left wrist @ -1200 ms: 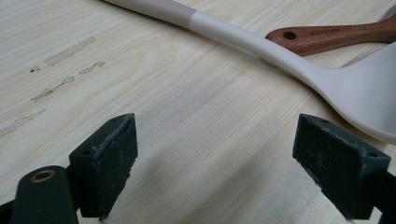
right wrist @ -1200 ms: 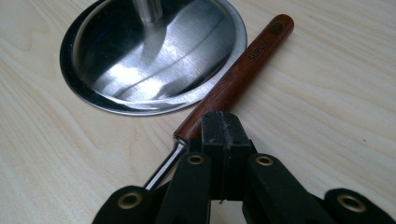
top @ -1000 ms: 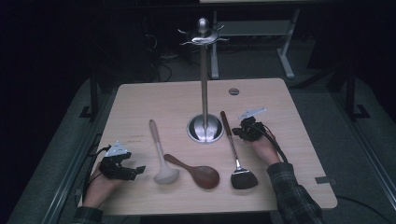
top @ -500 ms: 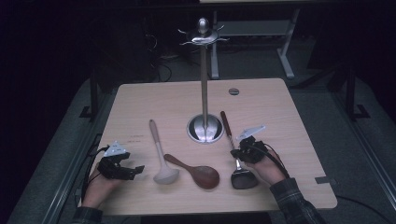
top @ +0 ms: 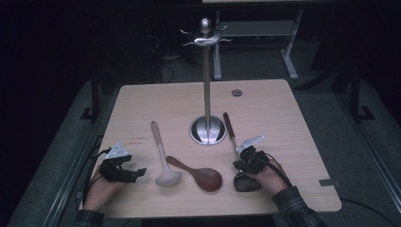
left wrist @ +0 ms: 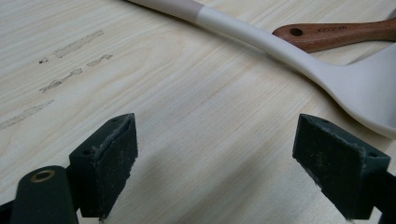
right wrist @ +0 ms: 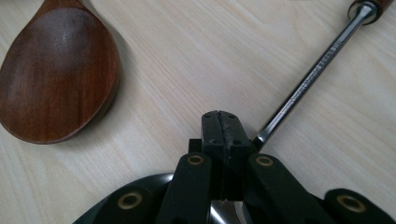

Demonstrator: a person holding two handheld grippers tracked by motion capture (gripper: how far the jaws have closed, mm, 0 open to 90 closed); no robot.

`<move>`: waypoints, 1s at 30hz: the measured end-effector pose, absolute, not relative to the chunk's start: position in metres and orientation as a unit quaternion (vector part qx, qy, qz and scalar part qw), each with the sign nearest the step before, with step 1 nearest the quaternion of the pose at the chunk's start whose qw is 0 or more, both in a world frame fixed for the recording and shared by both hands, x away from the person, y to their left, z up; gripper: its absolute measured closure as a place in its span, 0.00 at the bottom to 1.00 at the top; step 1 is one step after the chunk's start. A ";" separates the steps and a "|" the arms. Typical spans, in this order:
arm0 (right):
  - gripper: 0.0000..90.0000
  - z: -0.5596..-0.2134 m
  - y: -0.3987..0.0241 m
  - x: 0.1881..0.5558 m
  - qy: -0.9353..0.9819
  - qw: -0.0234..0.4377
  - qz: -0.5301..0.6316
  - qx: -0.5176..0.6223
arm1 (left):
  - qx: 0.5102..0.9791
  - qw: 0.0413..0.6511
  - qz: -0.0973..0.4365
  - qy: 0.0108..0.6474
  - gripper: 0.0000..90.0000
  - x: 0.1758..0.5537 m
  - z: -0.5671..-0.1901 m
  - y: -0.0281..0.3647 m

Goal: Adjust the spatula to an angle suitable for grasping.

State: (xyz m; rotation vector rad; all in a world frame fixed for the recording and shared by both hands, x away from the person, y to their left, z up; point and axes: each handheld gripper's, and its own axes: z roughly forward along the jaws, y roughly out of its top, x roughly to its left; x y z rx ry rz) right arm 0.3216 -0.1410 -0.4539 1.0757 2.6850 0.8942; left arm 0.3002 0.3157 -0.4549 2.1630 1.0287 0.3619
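Black tongs point(top: 249, 163); plaid sleeve point(top: 294, 205)

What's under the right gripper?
Under the right gripper, whose jaws are shut together, lies the black ladle's metal shaft and dark bowl on the table. The gripper covers where shaft meets bowl, so whether it touches them can't be told.

My left gripper point(top: 135, 174) rests low at my left, jaws wide apart. My right gripper point(top: 238, 164) sits low at my right, jaws pressed together, wrist angled inward.
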 end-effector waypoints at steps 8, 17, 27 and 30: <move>1.00 -0.454 -0.146 0.322 0.885 0.062 0.288 0.361 | 0.835 0.351 0.140 0.399 0.15 0.300 -0.454 0.316; 1.00 -0.453 -0.174 0.323 0.871 0.077 0.287 0.393 | 0.835 0.353 0.139 0.399 0.15 0.300 -0.455 0.316; 1.00 -0.452 -0.206 0.334 0.851 0.092 0.280 0.435 | 0.832 0.357 0.135 0.402 0.15 0.301 -0.455 0.321; 1.00 -0.452 -0.212 0.338 0.847 0.097 0.277 0.442 | 0.831 0.360 0.137 0.402 0.15 0.301 -0.455 0.321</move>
